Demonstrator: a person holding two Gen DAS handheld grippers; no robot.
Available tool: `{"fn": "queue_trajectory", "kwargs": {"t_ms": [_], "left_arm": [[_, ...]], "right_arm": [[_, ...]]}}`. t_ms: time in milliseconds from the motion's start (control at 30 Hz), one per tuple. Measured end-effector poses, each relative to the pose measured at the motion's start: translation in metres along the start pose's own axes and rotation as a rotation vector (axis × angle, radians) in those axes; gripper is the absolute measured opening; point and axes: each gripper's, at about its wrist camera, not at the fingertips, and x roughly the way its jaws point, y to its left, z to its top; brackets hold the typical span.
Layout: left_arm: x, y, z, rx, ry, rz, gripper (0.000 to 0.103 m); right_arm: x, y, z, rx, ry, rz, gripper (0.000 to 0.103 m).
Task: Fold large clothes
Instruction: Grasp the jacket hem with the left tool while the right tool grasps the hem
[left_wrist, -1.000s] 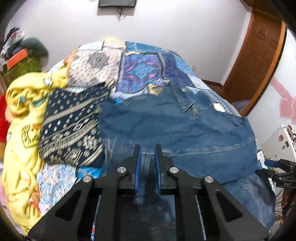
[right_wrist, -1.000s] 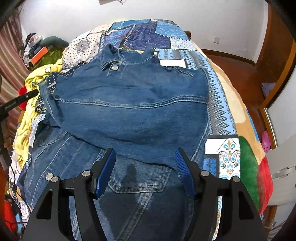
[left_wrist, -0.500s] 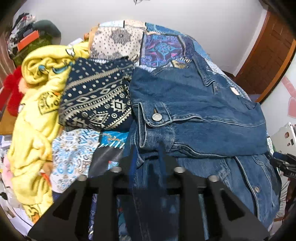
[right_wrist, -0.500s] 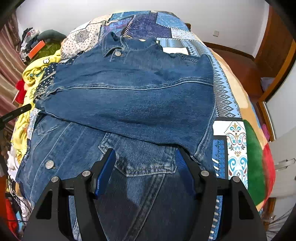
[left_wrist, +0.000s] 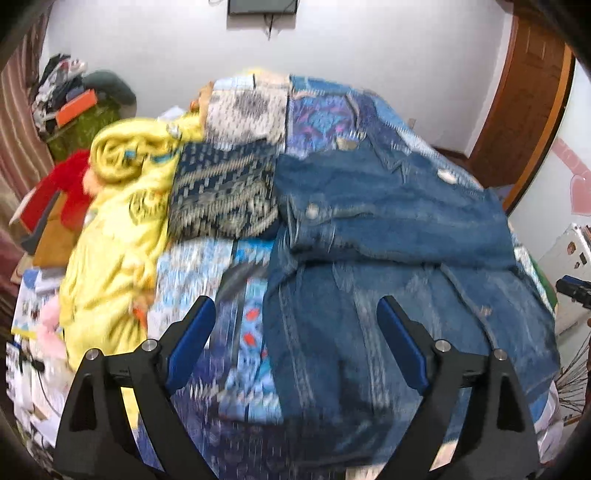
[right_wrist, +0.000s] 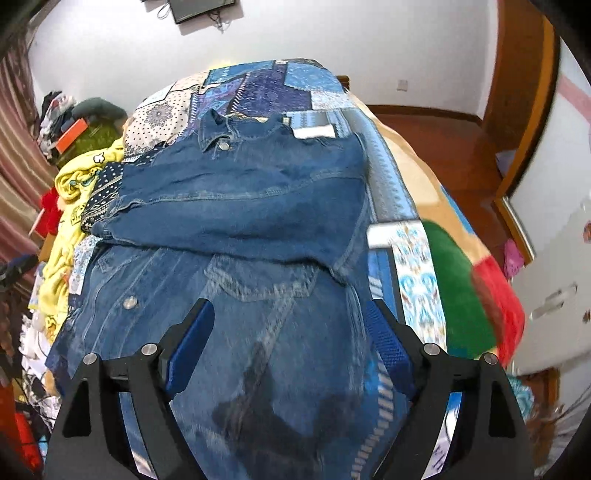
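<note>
A blue denim jacket (left_wrist: 391, 258) lies on the bed, its upper part with one sleeve (left_wrist: 369, 225) folded across the body. In the right wrist view the jacket (right_wrist: 240, 236) fills the middle, collar (right_wrist: 221, 136) at the far end. My left gripper (left_wrist: 295, 332) is open and empty, hovering above the jacket's left edge. My right gripper (right_wrist: 288, 332) is open and empty above the jacket's lower part. The left view is blurred.
A patchwork bedspread (left_wrist: 314, 114) covers the bed. A yellow garment (left_wrist: 118, 229) and a dark patterned cloth (left_wrist: 221, 195) lie left of the jacket. Clutter (left_wrist: 70, 107) stands at the far left. A wooden door (left_wrist: 524, 96) is at the right.
My left gripper let go of the jacket's sleeve, opened and drew back. The sleeve now lies across the jacket. My right gripper stayed open and pulled back a little.
</note>
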Motion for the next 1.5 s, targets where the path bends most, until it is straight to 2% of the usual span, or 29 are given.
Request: {"fn": "queue_trajectory", "kwargs": {"t_ms": [300, 433, 667, 733, 767, 833, 867, 900, 967, 1000, 1033, 1100, 1233, 1367, 1500], "left_arm": [[0.027, 0.014, -0.071, -0.15, 0.18, -0.067, 0.089], [0.04, 0.019, -0.094, -0.258, 0.259, -0.142, 0.089], [0.048, 0.02, -0.11, -0.377, 0.29, -0.274, 0.086], [0.048, 0.019, -0.111, -0.388, 0.288, -0.304, 0.081], [0.047, 0.017, -0.111, -0.384, 0.28, -0.299, 0.081], [0.046, 0.016, -0.112, -0.374, 0.266, -0.295, 0.076], [0.045, 0.016, -0.111, -0.37, 0.261, -0.291, 0.073], [0.043, 0.015, -0.11, -0.363, 0.254, -0.283, 0.068], [0.039, 0.014, -0.109, -0.345, 0.234, -0.263, 0.057], [0.037, 0.015, -0.108, -0.338, 0.227, -0.253, 0.047], [0.035, 0.016, -0.107, -0.333, 0.22, -0.243, 0.038], [0.031, 0.016, -0.103, -0.318, 0.199, -0.23, 0.028], [0.02, 0.018, -0.091, -0.307, 0.153, -0.23, 0.016], [0.009, 0.013, -0.072, -0.276, 0.094, -0.217, 0.012], [-0.008, 0.006, -0.039, -0.238, -0.002, -0.222, 0.011]], "right_arm": [[-0.003, -0.025, -0.042, 0.112, 0.07, 0.071, 0.082], [-0.001, -0.03, -0.054, 0.156, 0.09, 0.114, 0.082], [0.006, -0.029, -0.068, 0.192, 0.12, 0.204, 0.082], [0.011, -0.027, -0.071, 0.194, 0.14, 0.222, 0.074], [0.014, -0.026, -0.072, 0.189, 0.152, 0.231, 0.066], [0.015, -0.026, -0.075, 0.193, 0.154, 0.242, 0.065], [0.014, -0.026, -0.076, 0.196, 0.145, 0.25, 0.06], [0.013, -0.026, -0.076, 0.193, 0.137, 0.253, 0.05], [0.011, -0.029, -0.076, 0.193, 0.126, 0.249, 0.036], [0.011, -0.03, -0.076, 0.201, 0.12, 0.257, 0.03], [0.009, -0.031, -0.076, 0.206, 0.113, 0.259, 0.027], [0.008, -0.032, -0.075, 0.204, 0.101, 0.262, 0.021], [0.001, -0.027, -0.066, 0.176, 0.06, 0.27, 0.012], [-0.009, -0.023, -0.046, 0.153, 0.005, 0.302, 0.01], [-0.021, -0.017, -0.02, 0.108, -0.069, 0.316, 0.009]]}}
